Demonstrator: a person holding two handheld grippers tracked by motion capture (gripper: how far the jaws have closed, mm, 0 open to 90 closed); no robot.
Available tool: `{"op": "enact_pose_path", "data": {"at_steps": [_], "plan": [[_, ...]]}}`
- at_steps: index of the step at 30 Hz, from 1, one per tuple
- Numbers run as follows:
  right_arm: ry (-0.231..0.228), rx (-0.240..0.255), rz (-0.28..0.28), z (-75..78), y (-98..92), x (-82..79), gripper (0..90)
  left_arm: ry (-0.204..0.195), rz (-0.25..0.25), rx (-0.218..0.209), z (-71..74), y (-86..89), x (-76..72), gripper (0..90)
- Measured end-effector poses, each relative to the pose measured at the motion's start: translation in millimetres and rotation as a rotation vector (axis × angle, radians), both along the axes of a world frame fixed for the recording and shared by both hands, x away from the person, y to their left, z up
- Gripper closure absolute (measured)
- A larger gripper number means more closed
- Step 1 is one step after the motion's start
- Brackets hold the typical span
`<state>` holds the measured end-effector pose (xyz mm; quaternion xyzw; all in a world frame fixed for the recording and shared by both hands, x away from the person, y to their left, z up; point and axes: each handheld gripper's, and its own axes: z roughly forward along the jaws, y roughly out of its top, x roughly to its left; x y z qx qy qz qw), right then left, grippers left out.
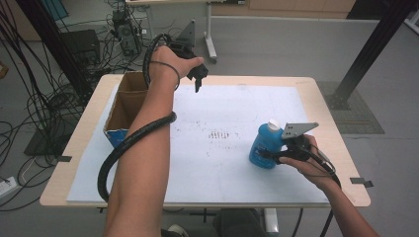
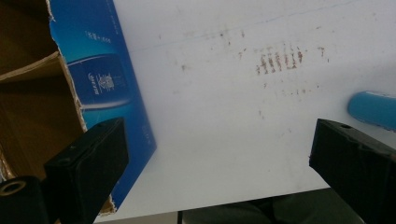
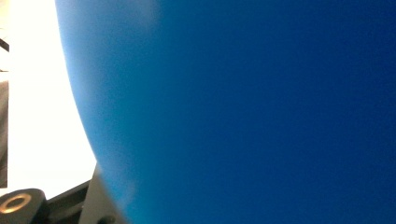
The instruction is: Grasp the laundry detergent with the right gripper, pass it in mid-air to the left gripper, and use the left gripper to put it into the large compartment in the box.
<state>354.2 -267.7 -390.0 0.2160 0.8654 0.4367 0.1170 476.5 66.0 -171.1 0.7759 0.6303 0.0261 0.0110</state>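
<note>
High view: right gripper [image 1: 274,154] clamps a smooth, rounded blue plastic bottle [image 1: 264,146]; left gripper [image 2: 219,172], jaws wide and empty, near a torn cardboard box [image 2: 100,86] whose glossy blue side shows close in left gripper view.

Left claw [image 2: 219,163] jaws wide apart over white sheet [image 2: 224,116]; blue box [image 2: 105,88] left, blue bottle [image 2: 373,108] right.

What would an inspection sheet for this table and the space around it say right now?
Surface: white sheet on a wooden table, faint marks mid-sheet.
Job's things: blue bottle upright, white cap; open cardboard box at the left edge.
Clutter: nothing seen.
Grippers: right claw shut on the bottle; left claw open, raised beside the box.
Cables: black hose trails along the left forearm.
Surroundings: cable tangle on the floor, black frame post.
</note>
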Motion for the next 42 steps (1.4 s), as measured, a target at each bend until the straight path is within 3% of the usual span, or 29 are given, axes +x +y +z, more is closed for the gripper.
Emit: {"op": "enact_pose_path", "data": {"at_steps": [42], "plan": [[0.006, 0.001, -0.003, 0.2, -0.2, 0.4, 44.6, -0.01, -0.008, 0.002, 4.7, -2.8, -1.4, 5.3]]}}
